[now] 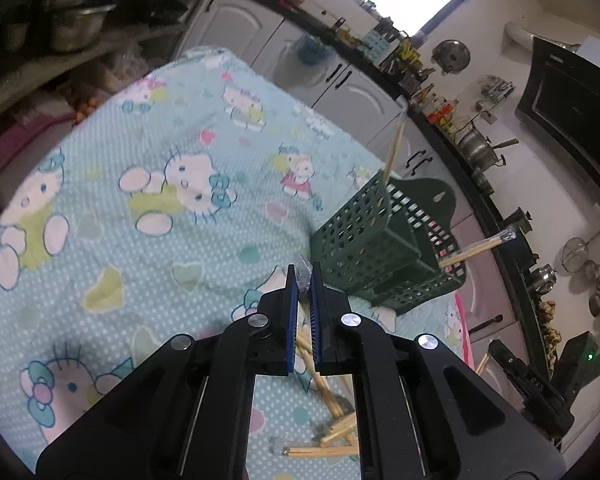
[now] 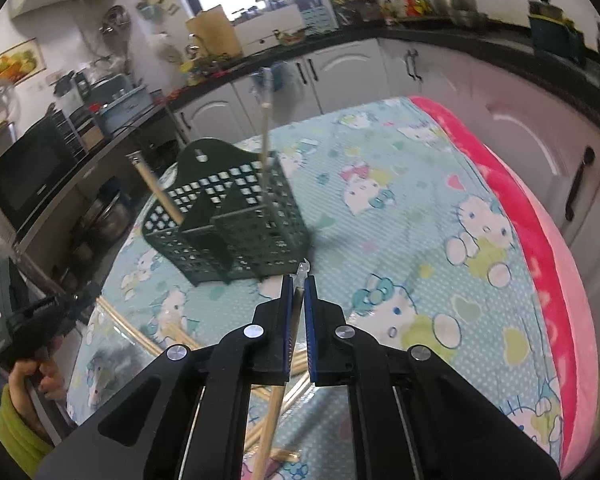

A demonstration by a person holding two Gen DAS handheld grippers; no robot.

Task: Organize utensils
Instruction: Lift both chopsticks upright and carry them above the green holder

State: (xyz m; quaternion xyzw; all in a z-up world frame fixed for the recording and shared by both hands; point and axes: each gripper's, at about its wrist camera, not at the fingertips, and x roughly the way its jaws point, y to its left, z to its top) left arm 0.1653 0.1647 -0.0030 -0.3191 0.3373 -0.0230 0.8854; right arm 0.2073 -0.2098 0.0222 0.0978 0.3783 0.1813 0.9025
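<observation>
Bamboo chopsticks (image 2: 276, 392) pinched in both closed grippers; no writing legible.

1. Legible text: none found in either view.
2. The other handheld gripper (image 1: 540, 390), at the lower right edge of the left wrist view, carries a small light marking; its characters are too blurred to read.
</observation>
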